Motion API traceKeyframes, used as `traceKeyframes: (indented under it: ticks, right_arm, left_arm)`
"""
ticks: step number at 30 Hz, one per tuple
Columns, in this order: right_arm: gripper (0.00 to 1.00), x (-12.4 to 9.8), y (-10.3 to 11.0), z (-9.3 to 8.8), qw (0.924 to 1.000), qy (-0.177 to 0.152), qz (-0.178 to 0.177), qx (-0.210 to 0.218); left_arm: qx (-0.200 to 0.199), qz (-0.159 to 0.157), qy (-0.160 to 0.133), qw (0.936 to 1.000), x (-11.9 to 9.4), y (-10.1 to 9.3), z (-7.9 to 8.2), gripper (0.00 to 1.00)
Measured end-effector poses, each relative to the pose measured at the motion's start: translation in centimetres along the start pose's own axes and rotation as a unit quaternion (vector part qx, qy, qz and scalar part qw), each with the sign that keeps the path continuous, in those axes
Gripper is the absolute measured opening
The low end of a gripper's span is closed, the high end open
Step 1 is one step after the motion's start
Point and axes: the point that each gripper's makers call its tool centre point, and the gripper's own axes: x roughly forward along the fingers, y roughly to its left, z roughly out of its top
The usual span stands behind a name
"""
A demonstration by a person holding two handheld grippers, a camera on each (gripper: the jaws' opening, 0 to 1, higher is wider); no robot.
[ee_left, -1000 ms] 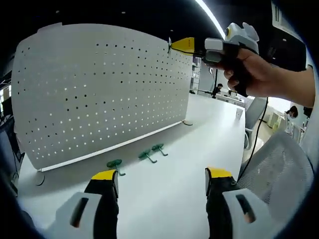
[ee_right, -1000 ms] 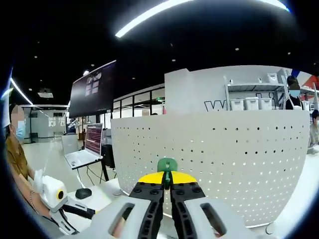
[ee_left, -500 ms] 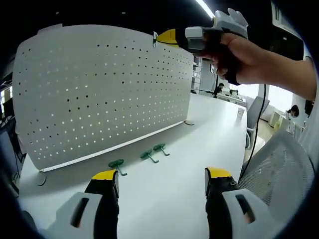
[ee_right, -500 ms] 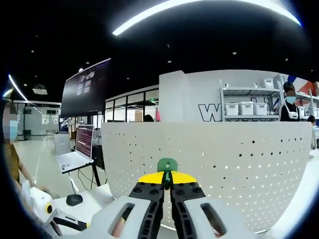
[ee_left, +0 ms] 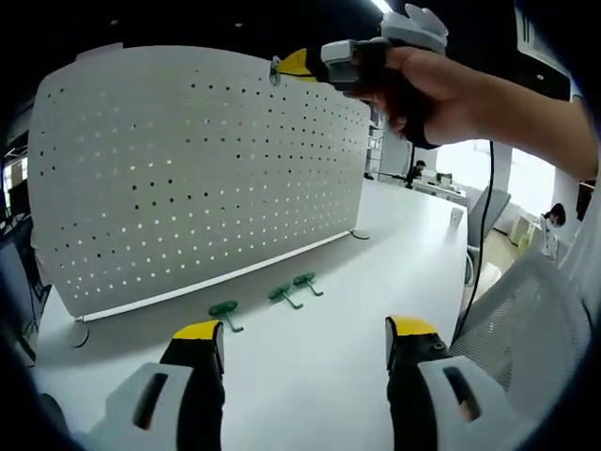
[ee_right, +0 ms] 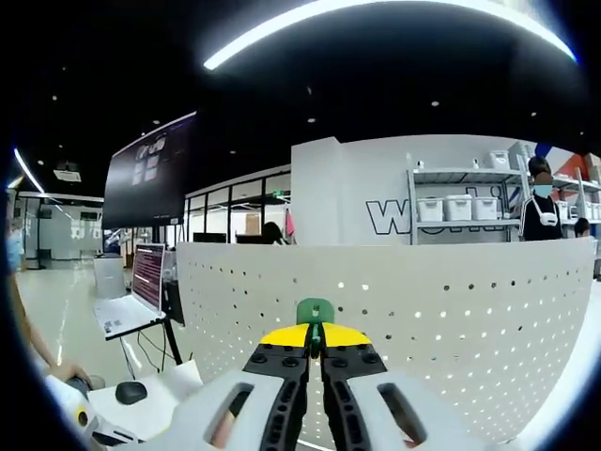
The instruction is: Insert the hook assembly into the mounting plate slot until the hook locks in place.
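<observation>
A white perforated mounting plate stands upright on the white table. Three green hooks lie on the table at its foot. My left gripper hangs low over the table in front of them, open, with nothing between its jaws. A hand holds my right gripper at the plate's top edge, shut on a green hook. In the right gripper view that hook sticks up from the shut jaws of the right gripper, in front of the upper part of the plate.
The table stretches to the right past the plate's end foot. A mesh chair back stands at the right, with a black cable hanging beside it. Beyond the plate are a laptop, a mouse and shelves with bins.
The right gripper with its green hook has moved left and slightly up along the plate's top edge. The left gripper and the three hooks on the table have stayed put.
</observation>
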Motion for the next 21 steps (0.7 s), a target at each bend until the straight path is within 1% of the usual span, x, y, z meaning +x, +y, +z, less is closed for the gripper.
traceKeyframes:
  ticks: [15, 21]
  right_arm:
    - [0.01, 2.3, 0.6, 0.9, 0.9998, -0.011, -0.009, -0.011]
    - [0.01, 2.8, 0.3, 1.1, 0.9996, -0.019, -0.018, -0.010]
  left_arm:
    - [-0.014, 0.005, -0.006, 0.9999, -0.2, 0.4, 0.2, 0.71]
    - [-0.017, 0.006, -0.005, 0.9998, -0.2, 0.4, 0.2, 0.71]
